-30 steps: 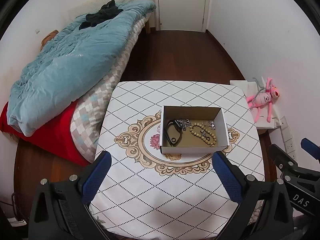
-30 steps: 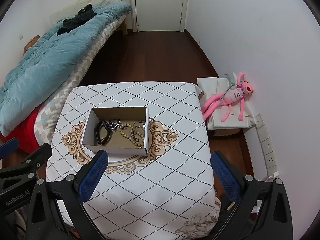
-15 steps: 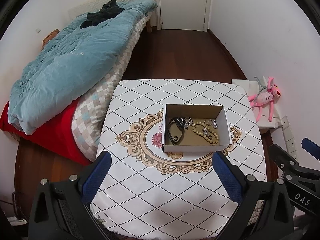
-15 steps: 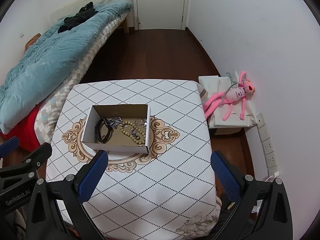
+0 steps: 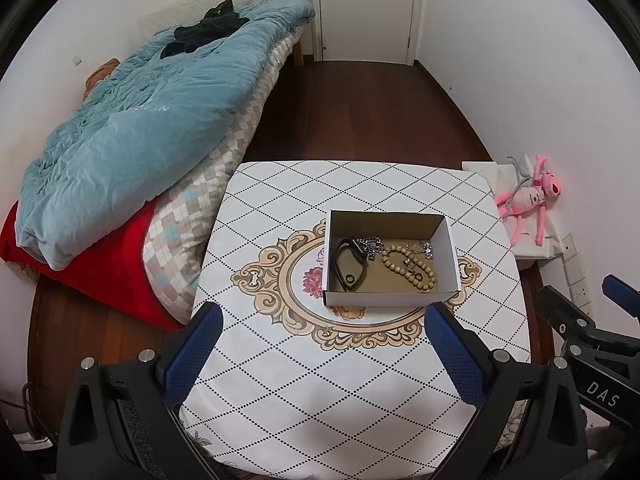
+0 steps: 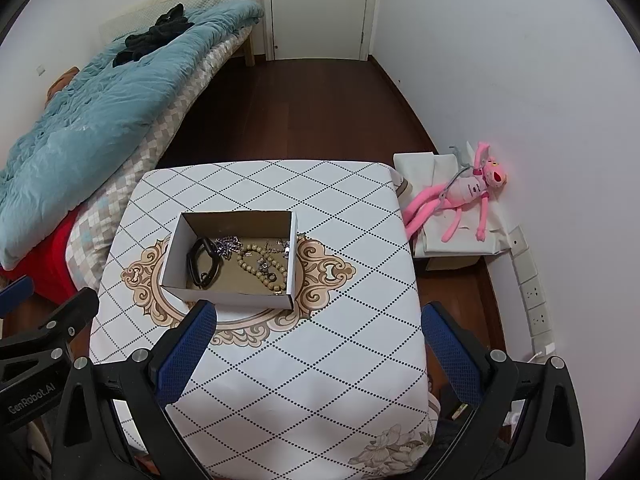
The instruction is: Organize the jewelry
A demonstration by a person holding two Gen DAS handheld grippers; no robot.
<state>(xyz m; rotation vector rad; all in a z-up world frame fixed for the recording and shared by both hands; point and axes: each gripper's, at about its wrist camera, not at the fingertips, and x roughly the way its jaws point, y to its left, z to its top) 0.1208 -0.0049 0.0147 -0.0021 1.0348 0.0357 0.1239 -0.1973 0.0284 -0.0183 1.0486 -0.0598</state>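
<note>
1. Left gripper: fingers spread wide, holding nothing, above the near part of the table.
2. Right gripper: fingers spread wide, holding nothing, above the table's near right part.
3. Box: open, on the table's centre medallion, beyond both grippers.
4. Inside the box: black band at left, silver chain beside it, bead string at right.
5. Bed left of table; pink toy right.
</note>
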